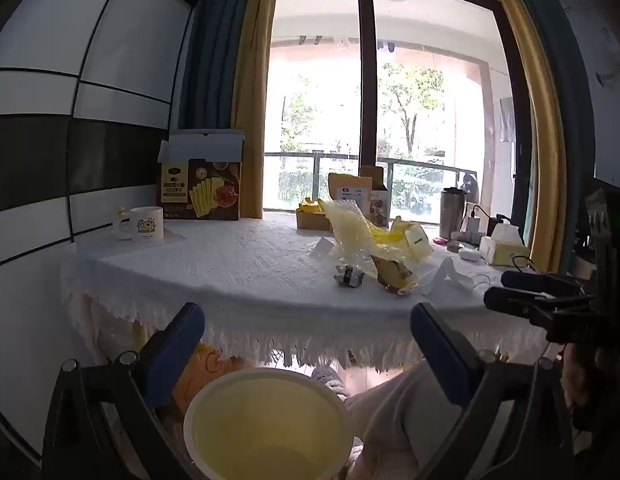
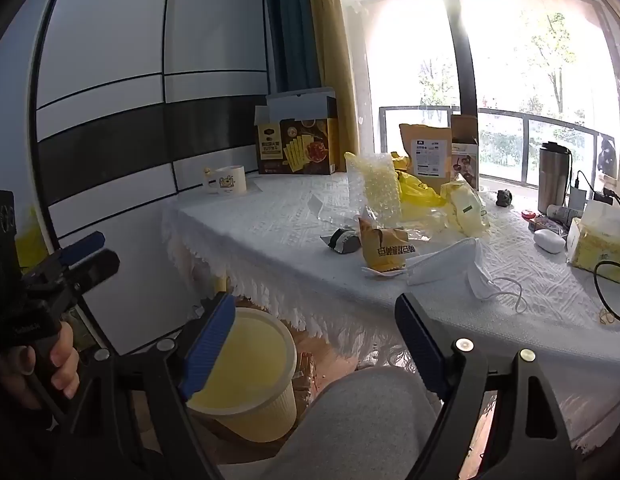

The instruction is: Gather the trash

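Note:
Trash lies on the white lace-covered table: a yellow snack wrapper, a small dark wrapper, a white face mask, a sheet of bubble wrap and a yellow plastic bag. A pale yellow bin stands on the floor by the table's front edge. My right gripper hangs open in front of the table, empty. My left gripper is open and empty above the bin. Each gripper shows at the edge of the other's view: left gripper, right gripper.
At the back of the table are a cracker box, a mug and a brown pouch. A thermos, a tissue box and cables sit at the right. The person's knee is below the table edge.

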Available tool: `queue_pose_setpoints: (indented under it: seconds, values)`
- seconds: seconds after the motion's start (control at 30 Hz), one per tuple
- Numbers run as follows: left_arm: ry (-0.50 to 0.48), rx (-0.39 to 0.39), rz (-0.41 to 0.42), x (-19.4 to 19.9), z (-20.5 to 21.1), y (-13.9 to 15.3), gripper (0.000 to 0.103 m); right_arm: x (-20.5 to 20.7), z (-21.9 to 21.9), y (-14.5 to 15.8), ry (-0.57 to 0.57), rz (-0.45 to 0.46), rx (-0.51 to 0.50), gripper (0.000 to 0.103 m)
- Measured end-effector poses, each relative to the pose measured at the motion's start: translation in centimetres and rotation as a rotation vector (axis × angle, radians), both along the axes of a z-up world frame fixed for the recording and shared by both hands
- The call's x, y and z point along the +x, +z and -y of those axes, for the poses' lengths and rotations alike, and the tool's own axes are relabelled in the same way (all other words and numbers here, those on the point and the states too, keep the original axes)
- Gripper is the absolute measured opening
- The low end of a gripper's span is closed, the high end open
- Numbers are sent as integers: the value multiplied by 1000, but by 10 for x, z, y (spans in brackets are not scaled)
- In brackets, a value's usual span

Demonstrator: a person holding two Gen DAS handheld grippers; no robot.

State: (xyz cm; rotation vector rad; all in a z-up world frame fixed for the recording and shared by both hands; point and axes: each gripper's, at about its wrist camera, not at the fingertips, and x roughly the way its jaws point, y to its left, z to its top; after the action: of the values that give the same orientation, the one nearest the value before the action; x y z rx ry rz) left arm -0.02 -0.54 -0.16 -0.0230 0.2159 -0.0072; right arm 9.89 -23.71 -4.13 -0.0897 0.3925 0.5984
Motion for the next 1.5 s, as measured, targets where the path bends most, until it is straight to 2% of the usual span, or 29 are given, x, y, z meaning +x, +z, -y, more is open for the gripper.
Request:
queue_pose_setpoints:
  seconds: [0.23,0.3,0.53,1.5]
  values:
    - [4,2,16,-17,17,2,103,1,0,3,-5,-16,9,81]
    - [-17,-71,-14,8,-17,-2,103,1,1,3,-4,-11,7,81]
    - [-29,-48,4,-7,-12,-8,103,-3,-1,2,1,-6,2,81]
    - [-6,-72,-25,-4,-24,-6,103,-1,-11,8,38,12,-20,81]
